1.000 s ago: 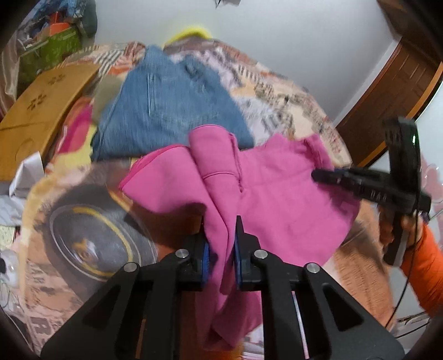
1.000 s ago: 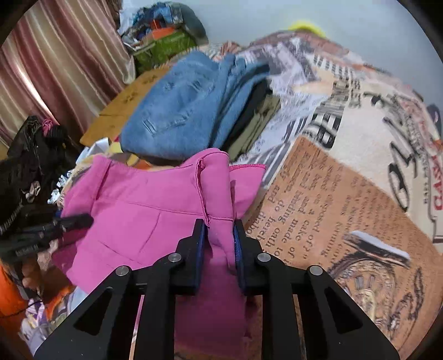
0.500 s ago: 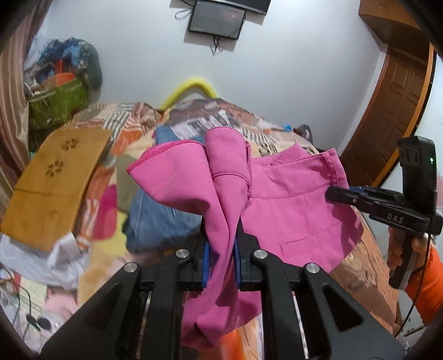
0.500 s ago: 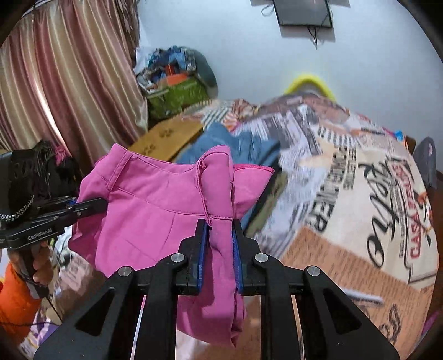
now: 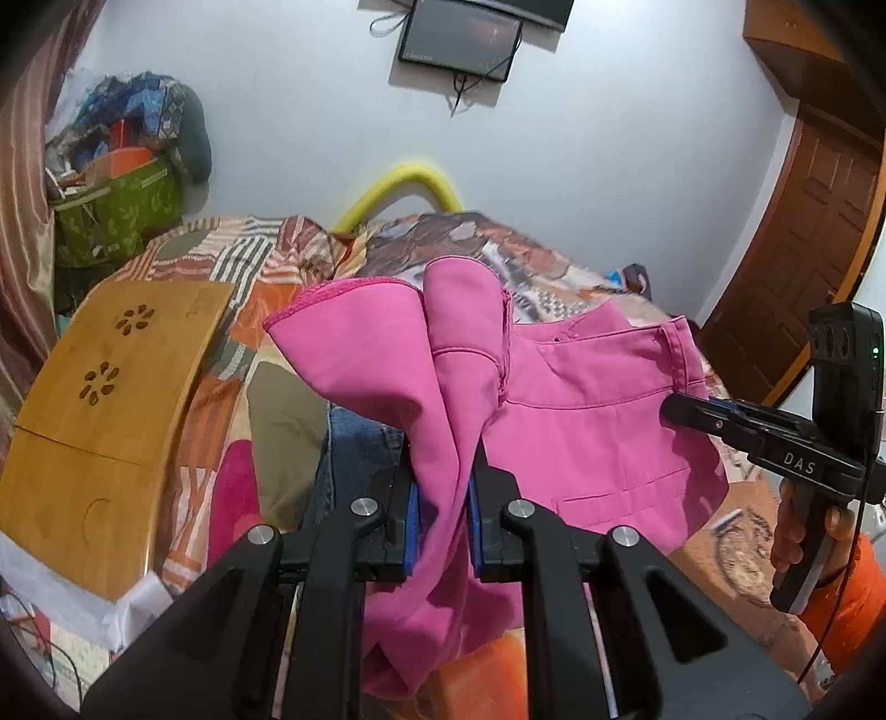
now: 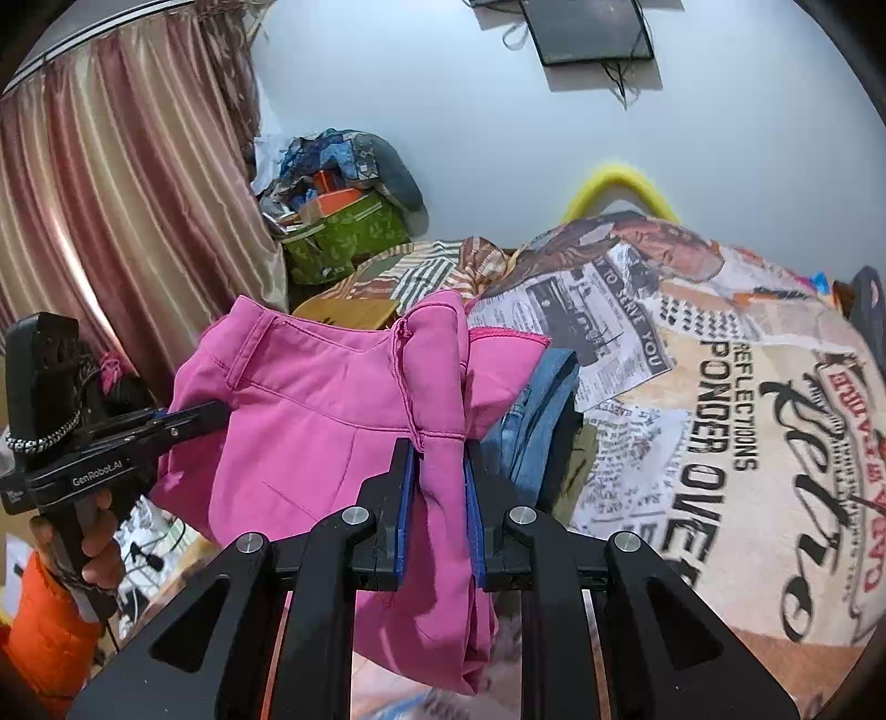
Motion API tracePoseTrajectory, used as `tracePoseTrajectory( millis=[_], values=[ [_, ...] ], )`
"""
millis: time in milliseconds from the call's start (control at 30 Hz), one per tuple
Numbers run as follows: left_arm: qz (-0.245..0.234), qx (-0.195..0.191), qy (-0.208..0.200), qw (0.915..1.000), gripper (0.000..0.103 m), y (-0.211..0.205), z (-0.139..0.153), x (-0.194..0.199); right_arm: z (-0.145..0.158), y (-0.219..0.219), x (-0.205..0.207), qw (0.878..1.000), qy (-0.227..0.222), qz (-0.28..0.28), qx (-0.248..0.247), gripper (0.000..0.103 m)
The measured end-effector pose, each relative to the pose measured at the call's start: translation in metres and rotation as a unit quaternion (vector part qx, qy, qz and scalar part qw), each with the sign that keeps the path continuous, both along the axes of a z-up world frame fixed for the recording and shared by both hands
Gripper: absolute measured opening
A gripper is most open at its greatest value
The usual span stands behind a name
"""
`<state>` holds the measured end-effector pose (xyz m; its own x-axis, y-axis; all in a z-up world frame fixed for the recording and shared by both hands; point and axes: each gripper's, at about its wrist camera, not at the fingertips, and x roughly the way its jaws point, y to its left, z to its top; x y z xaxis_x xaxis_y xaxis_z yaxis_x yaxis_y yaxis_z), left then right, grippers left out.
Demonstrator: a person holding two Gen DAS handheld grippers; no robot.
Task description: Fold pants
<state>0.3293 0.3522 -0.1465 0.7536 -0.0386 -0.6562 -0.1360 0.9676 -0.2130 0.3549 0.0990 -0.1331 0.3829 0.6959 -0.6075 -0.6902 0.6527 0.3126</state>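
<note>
Printed bedspread (image 6: pixel 720 387) carries folded jeans (image 6: pixel 540 421) and wooden tray (image 5: pixel 99 410).

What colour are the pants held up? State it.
Pink pants, clearest in the left wrist view.

The pink pants (image 5: pixel 581 421) hide most of the jeans (image 5: pixel 354 443) on the bed (image 6: pixel 720 387). The wall screen (image 6: pixel 592 27) is cut off by the top edge.

Pink pants (image 5: pixel 581 421) now higher, clear of the bed (image 6: pixel 720 387).
</note>
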Motion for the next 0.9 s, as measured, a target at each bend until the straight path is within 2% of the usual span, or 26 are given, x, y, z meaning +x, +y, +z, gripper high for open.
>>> tracePoseTrajectory(
  millis=[167,233,300,367,400,500,667,800,900],
  values=[
    [0.008,0.007,0.059,0.9982,0.015,0.012,-0.053,0.029,-0.041,0.020,0.025,0.999,0.037,0.001,-0.028,0.016],
    [0.026,0.014,0.078,0.9965,0.024,0.018,-0.075,0.035,-0.058,0.027,0.029,0.998,0.045,0.004,-0.053,0.017],
    [0.047,0.015,0.079,0.9956,0.051,0.026,-0.088,0.035,-0.069,0.030,0.031,0.996,0.037,0.001,-0.077,0.021],
    [0.063,0.003,0.073,0.9953,0.061,0.034,-0.091,0.031,-0.077,0.031,0.033,0.995,0.042,0.002,-0.090,0.025],
    [0.065,-0.008,0.073,0.9952,0.062,0.038,-0.092,0.031,-0.079,0.030,0.034,0.995,0.046,0.000,-0.089,0.025],
    [0.072,-0.019,0.079,0.9940,0.062,0.042,-0.089,0.026,-0.076,0.028,0.034,0.994,0.033,-0.009,-0.103,0.034],
    [0.083,0.006,0.083,0.9931,0.062,0.032,-0.069,0.008,-0.061,0.025,0.021,0.993,0.009,-0.007,-0.118,0.034],
    [0.080,0.019,0.063,0.9947,0.062,0.017,-0.038,-0.016,-0.042,0.021,0.008,0.994,-0.008,-0.013,-0.109,0.035],
    [0.066,0.032,0.039,0.9966,0.062,-0.004,-0.004,-0.040,-0.023,0.018,-0.008,0.994,-0.029,-0.019,-0.099,0.035]
  ],
)
